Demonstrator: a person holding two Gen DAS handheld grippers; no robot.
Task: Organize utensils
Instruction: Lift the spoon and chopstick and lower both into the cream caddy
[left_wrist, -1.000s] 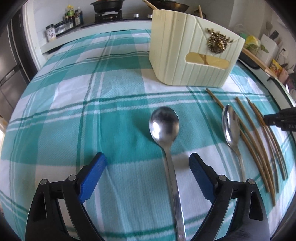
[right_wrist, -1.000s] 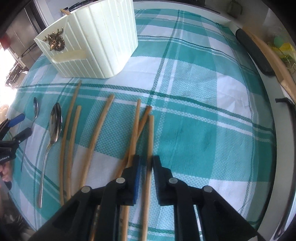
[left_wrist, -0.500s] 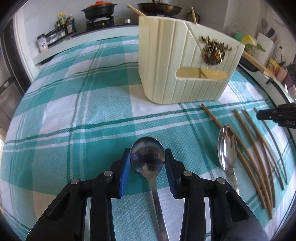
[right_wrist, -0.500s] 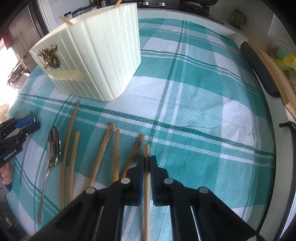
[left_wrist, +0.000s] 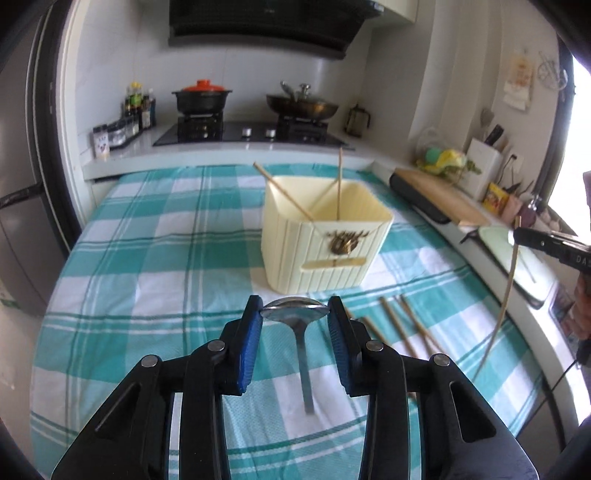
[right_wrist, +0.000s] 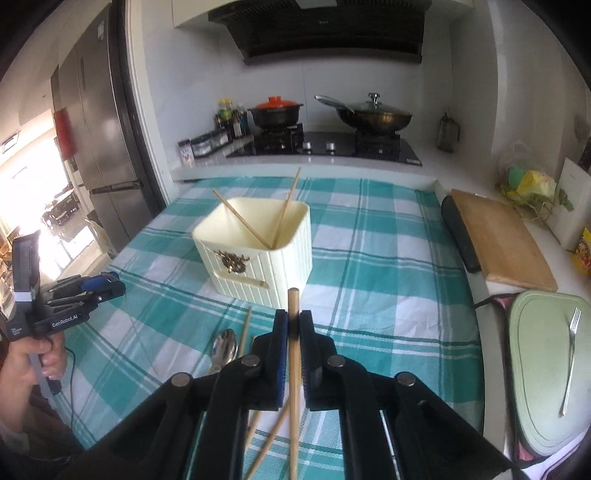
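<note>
Left gripper (left_wrist: 295, 325) clamps the shiny steel spoon's bowl (left_wrist: 294, 313), right gripper (right_wrist: 293, 332) pinches a slender bamboo chopstick (right_wrist: 294, 354) (both probably headed for the ribbed cream plastic holder (left_wrist: 321, 254)).

I'm seeing a steel spoon (left_wrist: 294, 314) hanging bowl-up, a wooden chopstick (right_wrist: 294, 369) dangling, the cream ribbed holder (left_wrist: 321, 243) standing upright holding two sticks.

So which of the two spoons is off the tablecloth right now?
The spoon clamped by its bowl in the left claw, handle hanging down. The other spoon lies flat on the cloth beside the loose chopsticks.
</note>
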